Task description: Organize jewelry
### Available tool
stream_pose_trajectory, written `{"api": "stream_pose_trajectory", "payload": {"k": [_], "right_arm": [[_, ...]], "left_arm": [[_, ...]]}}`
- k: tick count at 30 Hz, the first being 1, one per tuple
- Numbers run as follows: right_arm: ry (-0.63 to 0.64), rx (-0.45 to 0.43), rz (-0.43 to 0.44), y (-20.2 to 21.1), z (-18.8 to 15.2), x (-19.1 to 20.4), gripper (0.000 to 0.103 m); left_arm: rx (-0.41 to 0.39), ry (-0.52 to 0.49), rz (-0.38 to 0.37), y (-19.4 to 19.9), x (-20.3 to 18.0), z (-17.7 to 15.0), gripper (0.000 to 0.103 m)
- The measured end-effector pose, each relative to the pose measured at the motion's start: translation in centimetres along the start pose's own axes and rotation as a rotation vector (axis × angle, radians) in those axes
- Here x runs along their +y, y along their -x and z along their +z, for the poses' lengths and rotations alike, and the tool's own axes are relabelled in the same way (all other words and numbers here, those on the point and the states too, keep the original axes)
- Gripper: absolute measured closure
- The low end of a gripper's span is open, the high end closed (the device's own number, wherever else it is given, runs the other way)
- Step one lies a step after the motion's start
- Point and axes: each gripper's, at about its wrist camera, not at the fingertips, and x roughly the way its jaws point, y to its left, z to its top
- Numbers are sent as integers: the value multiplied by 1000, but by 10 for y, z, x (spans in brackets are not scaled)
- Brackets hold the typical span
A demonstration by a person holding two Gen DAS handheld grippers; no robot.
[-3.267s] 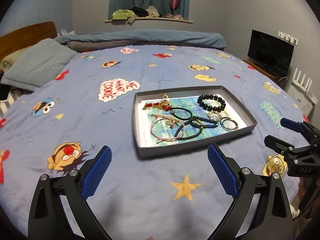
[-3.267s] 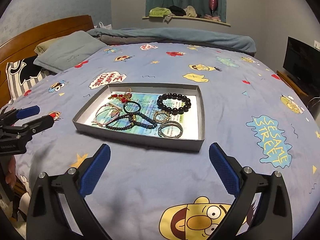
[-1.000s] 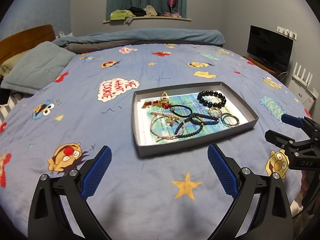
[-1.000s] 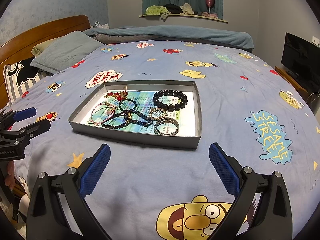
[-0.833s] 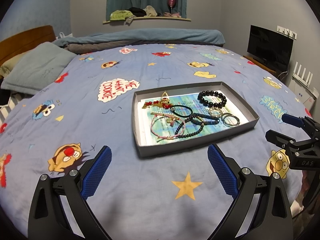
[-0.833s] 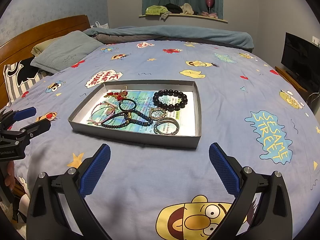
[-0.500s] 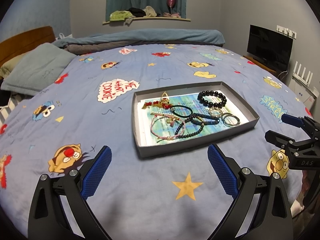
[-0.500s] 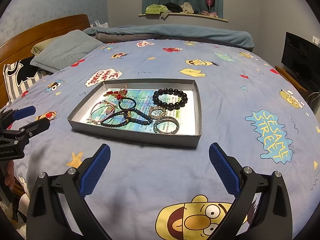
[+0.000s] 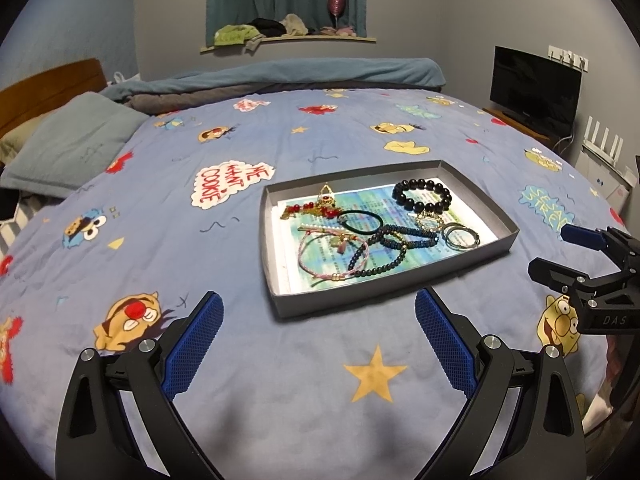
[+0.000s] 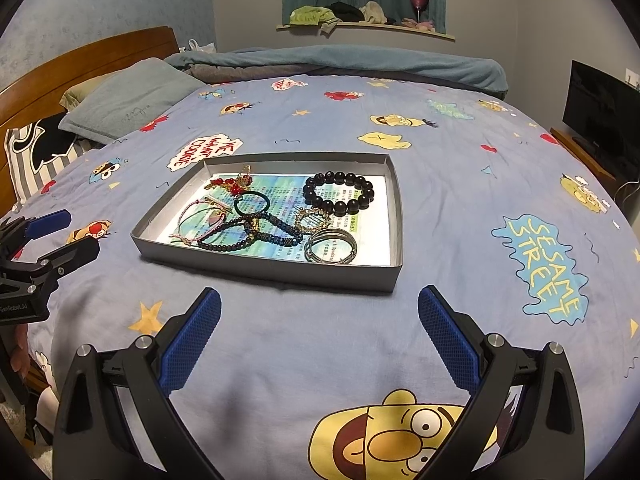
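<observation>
A shallow grey tray (image 9: 392,285) (image 10: 272,268) lies on the bed and holds tangled jewelry. Inside are a black bead bracelet (image 9: 422,197) (image 10: 338,194), silver bangles (image 9: 461,235) (image 10: 330,246), a black hair tie (image 9: 361,222) (image 10: 251,203), dark beaded strands (image 9: 390,248) (image 10: 256,234), a pink cord bracelet (image 9: 330,254) (image 10: 196,220) and a red-and-gold piece (image 9: 316,208) (image 10: 232,185). My left gripper (image 9: 318,336) is open and empty, short of the tray's near left corner. My right gripper (image 10: 319,330) is open and empty, short of the tray's near edge.
The bed is covered with a blue cartoon-print sheet (image 9: 200,248) (image 10: 480,200). A grey pillow (image 9: 68,148) and wooden headboard (image 10: 80,68) are at the left. A folded blanket (image 10: 340,64) lies at the far side. A TV (image 9: 534,80) stands at the right.
Both grippers have drifted slightly relative to the tray, staying open and empty. The jewelry has not moved.
</observation>
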Motion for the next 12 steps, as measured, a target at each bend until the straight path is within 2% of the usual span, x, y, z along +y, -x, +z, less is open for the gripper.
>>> {"api": "stream_pose_trajectory", "payload": {"k": [12], "right_arm": [[-6,4,-5,-5,-1,-3,6]], "left_arm": [[31,7,-7,-10,3,0,7]]}}
